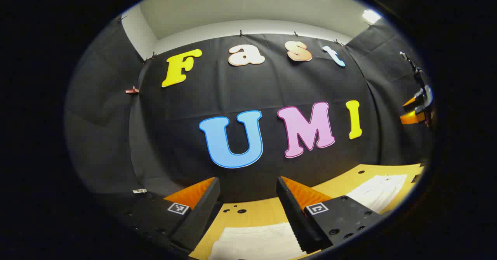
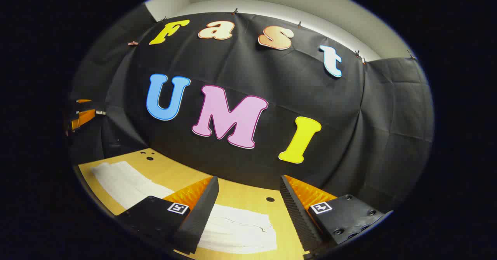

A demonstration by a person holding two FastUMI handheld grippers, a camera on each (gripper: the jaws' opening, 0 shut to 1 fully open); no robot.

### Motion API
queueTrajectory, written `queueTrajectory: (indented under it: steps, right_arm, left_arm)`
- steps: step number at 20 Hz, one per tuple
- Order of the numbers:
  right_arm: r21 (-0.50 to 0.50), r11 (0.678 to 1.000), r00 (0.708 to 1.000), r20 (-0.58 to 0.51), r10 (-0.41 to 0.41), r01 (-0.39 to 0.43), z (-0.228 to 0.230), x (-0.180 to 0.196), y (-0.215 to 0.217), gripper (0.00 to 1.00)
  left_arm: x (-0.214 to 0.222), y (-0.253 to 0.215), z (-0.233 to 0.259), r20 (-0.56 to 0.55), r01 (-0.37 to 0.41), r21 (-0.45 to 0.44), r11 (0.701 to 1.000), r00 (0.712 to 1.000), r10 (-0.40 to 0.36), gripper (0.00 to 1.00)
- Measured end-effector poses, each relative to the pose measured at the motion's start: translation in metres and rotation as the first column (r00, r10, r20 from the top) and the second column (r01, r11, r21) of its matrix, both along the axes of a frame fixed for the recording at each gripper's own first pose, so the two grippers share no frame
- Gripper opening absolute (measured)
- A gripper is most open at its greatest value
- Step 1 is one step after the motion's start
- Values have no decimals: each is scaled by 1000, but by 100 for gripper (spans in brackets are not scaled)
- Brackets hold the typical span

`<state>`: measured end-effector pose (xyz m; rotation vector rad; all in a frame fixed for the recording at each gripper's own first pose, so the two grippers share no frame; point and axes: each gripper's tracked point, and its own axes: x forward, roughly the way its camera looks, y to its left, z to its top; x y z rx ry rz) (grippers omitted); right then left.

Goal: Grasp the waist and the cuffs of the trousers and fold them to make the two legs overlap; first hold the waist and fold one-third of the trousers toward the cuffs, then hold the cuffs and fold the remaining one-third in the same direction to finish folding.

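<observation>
In the left gripper view the left gripper [image 1: 248, 209] hangs above the table [image 1: 256, 213] with its fingers apart, gripping nothing; the trousers [image 1: 256, 240] lie flat under it at 6 o'clock and run toward 4 o'clock. In the right gripper view the right gripper [image 2: 248, 209] is also spread and empty, with the cloth from 9 to 6 o'clock. I count one pair of trousers and two grippers. The fabric looks thin, soft and light, so it will probably sag; pinch its edge at waist and cuffs.
</observation>
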<state>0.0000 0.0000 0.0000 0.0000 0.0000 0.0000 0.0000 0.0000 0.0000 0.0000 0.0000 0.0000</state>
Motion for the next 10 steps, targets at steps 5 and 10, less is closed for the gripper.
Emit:
queueTrajectory:
  steps: [5,10]
  right_arm:
    - [-114,993,1000,-18,7,-9,-9,-4,2,97]
    - [-191,981,999,-45,20,-29,-24,-8,5,97]
  left_arm:
    - [-5,3,-20,-40,38,110,993,999,-34,97]
    - [-8,-3,-37,-73,93,233,968,994,-78,97]
